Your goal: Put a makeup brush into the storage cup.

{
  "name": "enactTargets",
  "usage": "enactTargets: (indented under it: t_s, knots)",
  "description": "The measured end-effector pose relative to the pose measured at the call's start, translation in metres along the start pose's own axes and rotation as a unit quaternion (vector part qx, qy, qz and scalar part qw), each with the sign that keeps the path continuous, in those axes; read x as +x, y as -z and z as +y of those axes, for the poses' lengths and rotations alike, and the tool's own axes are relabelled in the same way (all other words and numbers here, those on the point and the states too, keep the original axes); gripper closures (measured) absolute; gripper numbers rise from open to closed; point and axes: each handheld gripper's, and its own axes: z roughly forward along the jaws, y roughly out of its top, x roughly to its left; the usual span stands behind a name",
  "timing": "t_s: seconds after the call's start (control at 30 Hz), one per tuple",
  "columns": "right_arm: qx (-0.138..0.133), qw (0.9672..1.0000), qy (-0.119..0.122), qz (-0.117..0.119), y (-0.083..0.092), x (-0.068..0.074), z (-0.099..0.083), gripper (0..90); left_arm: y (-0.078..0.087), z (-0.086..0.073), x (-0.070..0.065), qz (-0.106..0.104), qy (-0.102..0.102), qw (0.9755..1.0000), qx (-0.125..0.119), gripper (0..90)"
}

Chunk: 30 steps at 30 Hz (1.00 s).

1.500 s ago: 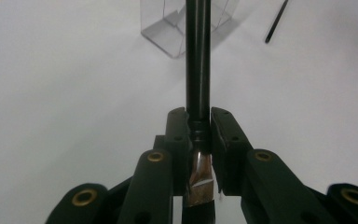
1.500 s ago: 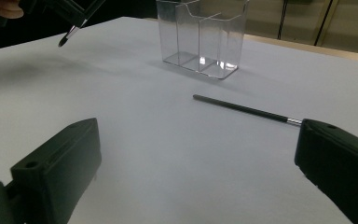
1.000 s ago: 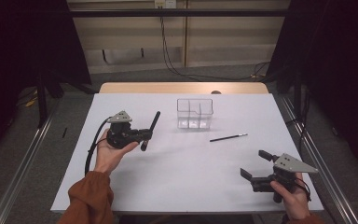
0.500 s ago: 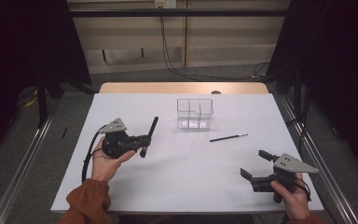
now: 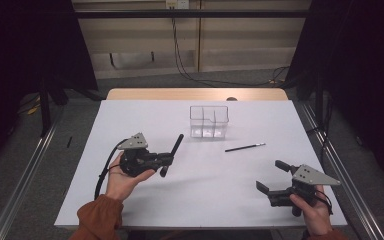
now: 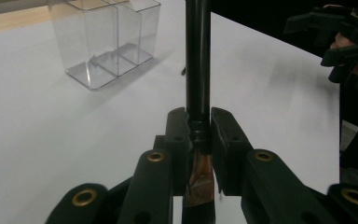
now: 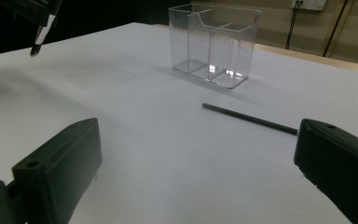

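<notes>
Left claw (image 5: 164, 160) clamps thick black marker-like pen (image 5: 172, 154) near its lower end, held above white desk (image 5: 145, 112), tip toward clear plastic three-compartment organizer (image 5: 209, 121) (likely destination); right claw (image 5: 271, 176) wide, idle near thin black stick (image 5: 245, 147)

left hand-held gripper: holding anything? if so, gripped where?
Yes. The left hand-held gripper is shut on a black makeup brush, clamped near its copper-coloured ferrule end, with the long handle sticking out past the jaws. The right hand-held gripper is open and holds nothing.
</notes>
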Motion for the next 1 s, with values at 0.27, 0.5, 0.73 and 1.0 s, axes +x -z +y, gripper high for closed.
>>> enactTargets:
  t_s: [0.27, 0.5, 0.73, 1.0]
  knots:
    - [-0.001, 0.9998, -0.006, 0.02, -0.006, 0.004, 0.003, 1.1, -0.012, 0.007, -0.014, -0.025, -0.014, 0.9996, 0.009, 78.0]
    - [-0.007, 0.9995, -0.006, 0.031, -0.015, 0.006, 0.008, 0.2, -0.021, 0.01, -0.026, -0.044, -0.028, 0.9985, 0.019, 78.0]
    - [-0.017, 0.9982, -0.019, 0.053, -0.026, 0.011, 0.022, 0.0, -0.024, 0.02, -0.036, -0.053, -0.036, 0.9978, 0.016, 78.0]
    - [-0.013, 0.9975, -0.011, 0.068, -0.041, 0.017, 0.036, 0.2, -0.036, 0.026, -0.047, -0.071, -0.054, 0.9955, 0.033, 78.0]
